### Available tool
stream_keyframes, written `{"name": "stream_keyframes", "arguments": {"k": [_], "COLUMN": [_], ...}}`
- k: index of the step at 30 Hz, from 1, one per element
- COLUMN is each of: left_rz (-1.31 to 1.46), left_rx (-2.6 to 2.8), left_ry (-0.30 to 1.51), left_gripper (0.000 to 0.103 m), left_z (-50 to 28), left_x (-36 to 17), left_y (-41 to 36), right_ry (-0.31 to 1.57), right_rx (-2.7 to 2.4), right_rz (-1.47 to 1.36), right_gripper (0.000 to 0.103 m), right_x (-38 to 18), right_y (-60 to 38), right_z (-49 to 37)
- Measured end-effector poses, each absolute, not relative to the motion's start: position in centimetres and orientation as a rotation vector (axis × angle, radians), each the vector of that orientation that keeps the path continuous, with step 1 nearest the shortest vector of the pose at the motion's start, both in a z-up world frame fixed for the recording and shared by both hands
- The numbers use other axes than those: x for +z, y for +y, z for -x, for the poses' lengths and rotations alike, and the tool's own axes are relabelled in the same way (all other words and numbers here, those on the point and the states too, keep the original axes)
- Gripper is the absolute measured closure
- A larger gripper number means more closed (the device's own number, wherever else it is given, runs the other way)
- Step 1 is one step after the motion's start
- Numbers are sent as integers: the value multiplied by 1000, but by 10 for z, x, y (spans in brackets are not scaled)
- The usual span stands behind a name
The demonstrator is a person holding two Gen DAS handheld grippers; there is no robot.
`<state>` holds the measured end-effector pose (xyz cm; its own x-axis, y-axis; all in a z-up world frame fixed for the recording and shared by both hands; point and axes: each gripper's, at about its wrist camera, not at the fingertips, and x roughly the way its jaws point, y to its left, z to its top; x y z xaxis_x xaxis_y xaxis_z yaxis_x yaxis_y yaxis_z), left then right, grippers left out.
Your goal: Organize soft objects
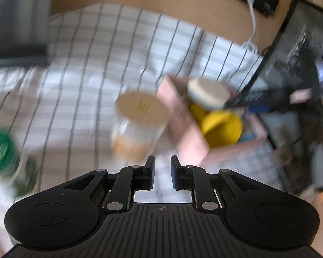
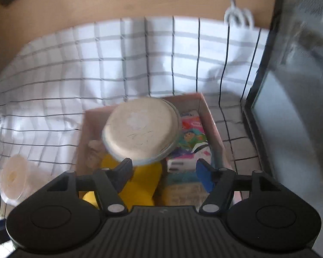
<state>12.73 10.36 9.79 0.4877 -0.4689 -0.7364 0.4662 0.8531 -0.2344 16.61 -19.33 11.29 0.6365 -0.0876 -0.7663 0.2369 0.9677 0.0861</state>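
Observation:
A pink cardboard box point(image 2: 213, 129) stands on a checked cloth point(image 2: 127, 64). It holds a yellow soft object point(image 2: 144, 182), a colourful tissue pack point(image 2: 193, 137) and a pale sponge-like item point(image 2: 183, 193). A glass jar with a beige lid point(image 2: 140, 131) hangs over the box, just ahead of my right gripper point(image 2: 164, 169), whose jaws stand wide open around it; contact is unclear. In the left wrist view the box point(image 1: 183, 120), yellow object point(image 1: 221, 126) and that jar point(image 1: 206, 92) show at centre right. My left gripper point(image 1: 162, 172) is empty, jaws slightly apart, above the cloth.
A second beige-lidded jar point(image 1: 140, 120) stands left of the box; it also shows in the right wrist view point(image 2: 15, 176). A green-lidded jar point(image 1: 2, 152) is at far left. A dark glass-fronted cabinet point(image 2: 290, 86) borders the right. A white cable point(image 1: 253, 21) lies on the wooden table.

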Motion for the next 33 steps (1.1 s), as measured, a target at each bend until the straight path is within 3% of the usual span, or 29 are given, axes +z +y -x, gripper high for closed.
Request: {"name": "stream_keyframes", "arguments": {"k": [4,8,12,14,16,20,25,33], "left_rz": [-11,-25,-61,-58,-44,-53,-70,-38], "left_rx": [-427,-299,-215,-214,-221,-198,-164,-92], "left_ry": [926,947,844,807,778,720,663,627], "left_gripper": [86,86,82,78,65,48,47,48], "left_z": [-94,-67,-39,-32,-27,-16,-8,4], "left_x": [67,39,25,22,19,14,6,1], "left_y": [125,121,103,89,77,49,24,16], "right_ry": [751,613,658,734,793,856,837,777], "right_rx": [-88,17,124,151,141,136,102,117], "right_rz": [-100,44,123,94,69,26,25,34], "right_gripper": [33,16,16,16,16,16,0,0], "right_x": [123,118,87,65,48,27,13,9], "right_y": [-170,-153,-147,-153,-160,-172,-178,-183], "right_z": [-110,-60,-32,-33,-36,-38,-31,-25]}}
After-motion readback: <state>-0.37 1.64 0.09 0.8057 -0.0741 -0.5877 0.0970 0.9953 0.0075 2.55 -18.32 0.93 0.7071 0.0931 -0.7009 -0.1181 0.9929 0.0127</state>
